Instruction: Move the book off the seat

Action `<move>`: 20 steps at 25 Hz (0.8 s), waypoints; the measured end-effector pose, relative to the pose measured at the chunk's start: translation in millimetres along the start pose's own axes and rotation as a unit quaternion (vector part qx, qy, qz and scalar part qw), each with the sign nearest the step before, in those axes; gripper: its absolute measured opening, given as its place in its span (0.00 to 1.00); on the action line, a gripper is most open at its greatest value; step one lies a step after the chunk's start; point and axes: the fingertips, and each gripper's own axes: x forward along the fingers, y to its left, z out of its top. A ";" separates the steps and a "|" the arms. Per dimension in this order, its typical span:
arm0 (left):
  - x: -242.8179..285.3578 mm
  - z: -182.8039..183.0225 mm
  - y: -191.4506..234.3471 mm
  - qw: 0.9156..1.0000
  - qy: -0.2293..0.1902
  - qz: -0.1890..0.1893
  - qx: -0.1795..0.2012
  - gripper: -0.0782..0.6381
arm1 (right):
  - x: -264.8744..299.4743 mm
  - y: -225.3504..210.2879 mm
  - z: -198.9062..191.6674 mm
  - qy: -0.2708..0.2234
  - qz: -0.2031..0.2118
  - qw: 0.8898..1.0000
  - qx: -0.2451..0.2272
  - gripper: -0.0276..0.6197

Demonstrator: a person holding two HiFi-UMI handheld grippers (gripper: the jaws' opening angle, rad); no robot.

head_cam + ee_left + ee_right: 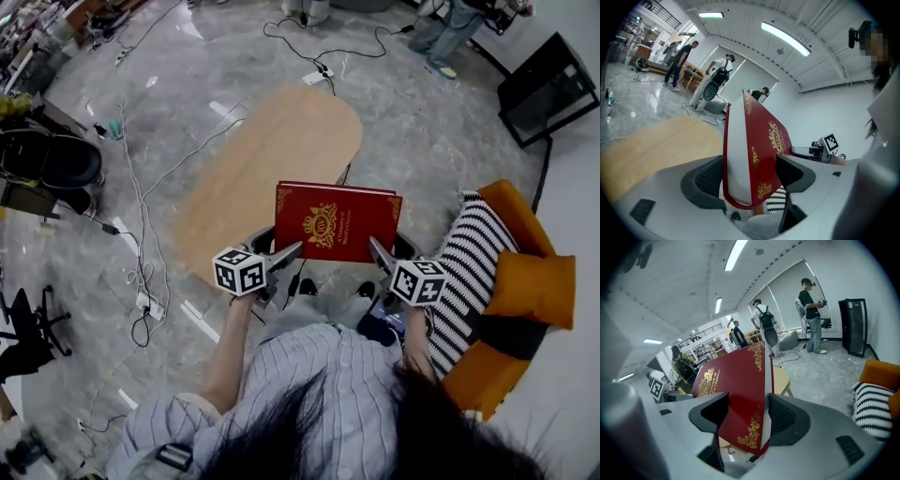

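The left gripper (750,174) and right gripper (743,417) have jaws clamped on the book (336,223), at its near corners. If one slips, the book could twist and fall below the jaws.

Bright, even light from ceiling strip lamps (785,38) fills every view, glaring white off the polished floor (412,122), while both gripper views bulge toward dark rounded corners yet show the near book (761,154) sharp.

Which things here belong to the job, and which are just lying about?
Job: red book, gripped by left claw and right claw; orange armchair, the seat; wooden table, possibly the landing spot.
Lying about: striped cushion, floor cables, black cabinet.
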 end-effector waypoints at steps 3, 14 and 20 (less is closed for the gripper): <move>-10.8 0.9 13.1 1.000 -0.019 0.020 -0.011 0.61 | 18.7 10.6 4.2 0.016 0.021 1.000 -0.015 0.47; -54.0 -6.8 57.5 0.989 -0.094 0.090 -0.073 0.61 | 83.1 56.4 16.8 0.082 0.086 0.989 -0.088 0.47; -72.1 1.3 92.7 0.977 -0.126 0.126 -0.119 0.61 | 135.3 88.0 36.2 0.124 0.121 0.976 -0.135 0.47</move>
